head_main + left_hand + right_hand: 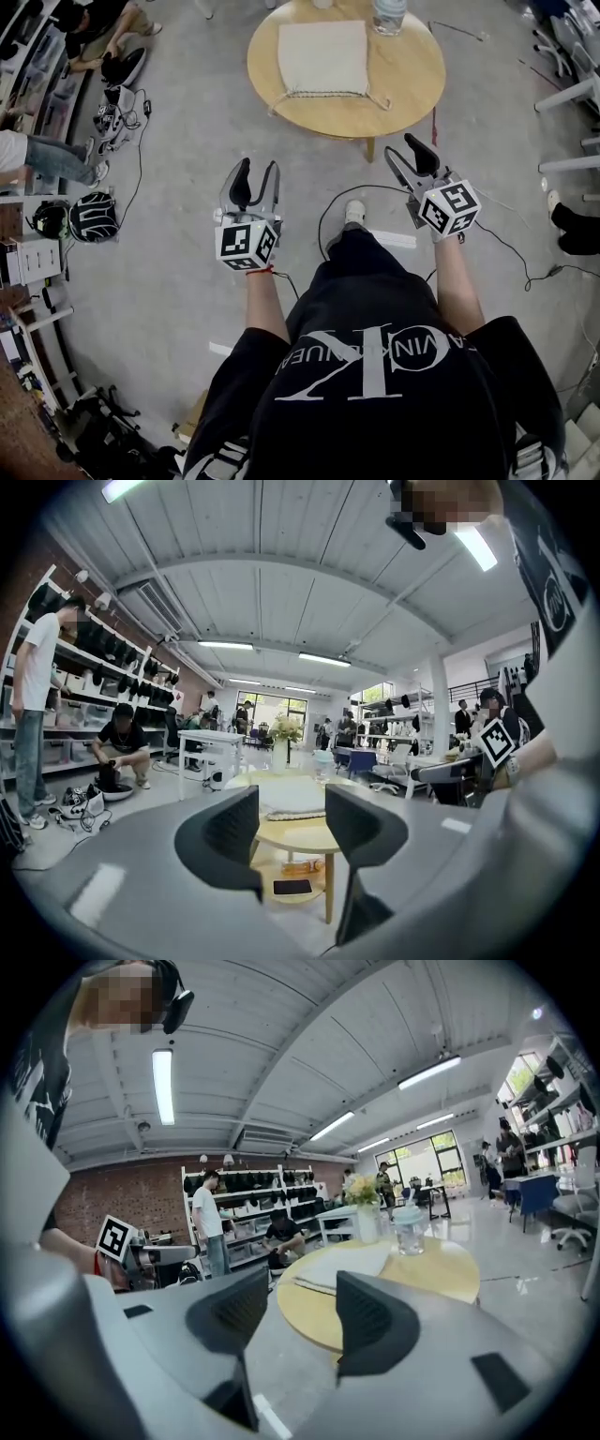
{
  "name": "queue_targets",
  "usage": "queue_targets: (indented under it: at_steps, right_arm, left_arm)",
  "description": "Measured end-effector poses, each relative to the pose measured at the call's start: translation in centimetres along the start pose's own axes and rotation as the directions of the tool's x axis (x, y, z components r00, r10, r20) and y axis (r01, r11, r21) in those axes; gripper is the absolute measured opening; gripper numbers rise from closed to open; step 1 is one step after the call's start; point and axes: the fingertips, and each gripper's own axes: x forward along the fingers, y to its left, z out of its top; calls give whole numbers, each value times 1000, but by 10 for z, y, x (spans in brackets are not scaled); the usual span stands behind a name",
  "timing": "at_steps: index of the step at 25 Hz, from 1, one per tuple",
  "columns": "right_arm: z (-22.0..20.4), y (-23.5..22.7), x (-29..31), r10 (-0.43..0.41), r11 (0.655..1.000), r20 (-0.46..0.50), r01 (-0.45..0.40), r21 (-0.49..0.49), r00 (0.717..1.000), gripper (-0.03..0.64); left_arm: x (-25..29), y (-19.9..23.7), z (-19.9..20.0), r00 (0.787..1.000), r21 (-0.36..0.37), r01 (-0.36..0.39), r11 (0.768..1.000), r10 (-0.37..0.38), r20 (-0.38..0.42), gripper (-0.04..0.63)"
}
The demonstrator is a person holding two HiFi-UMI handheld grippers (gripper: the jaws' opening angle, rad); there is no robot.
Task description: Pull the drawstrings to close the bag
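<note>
A pale cloth drawstring bag [322, 57] lies flat on the round wooden table [412, 75], its corded edge and drawstrings [330, 95] toward me. It shows again as the bag [291, 797] in the left gripper view and the bag [342, 1265] in the right gripper view. My left gripper [254, 180] is held open above the floor, short of the table. My right gripper [409, 156] is open too, near the table's front right edge. Neither holds anything.
A clear lidded cup [389, 15] stands at the table's far side. A black cable [330, 211] runs over the floor by my foot. Helmets and gear [92, 217] lie at the left, where a person [98, 28] crouches. White desk legs [567, 94] stand at the right.
</note>
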Motion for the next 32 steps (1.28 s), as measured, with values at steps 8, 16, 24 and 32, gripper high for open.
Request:
queue_targets:
  at_steps: [8, 16, 24, 32]
  right_arm:
    - [-10, -40, 54, 11, 999, -118, -16, -40, 993, 199]
    - [-49, -78, 97, 6, 992, -327, -46, -114, 945, 195]
    - [-81, -103, 137, -15, 988, -497, -63, -139, 868, 151]
    - [-106, -117, 163, -35, 988, -626, -65, -137, 779, 101]
  left_arm:
    - [70, 14, -5, 999, -3, 18, 1000, -19, -41, 206]
    - [118, 25, -22, 995, -13, -6, 1000, 4, -102, 206]
    - [138, 27, -40, 982, 24, -2, 1000, 6, -190, 206]
    - [149, 35, -68, 958, 35, 16, 999, -5, -287, 207]
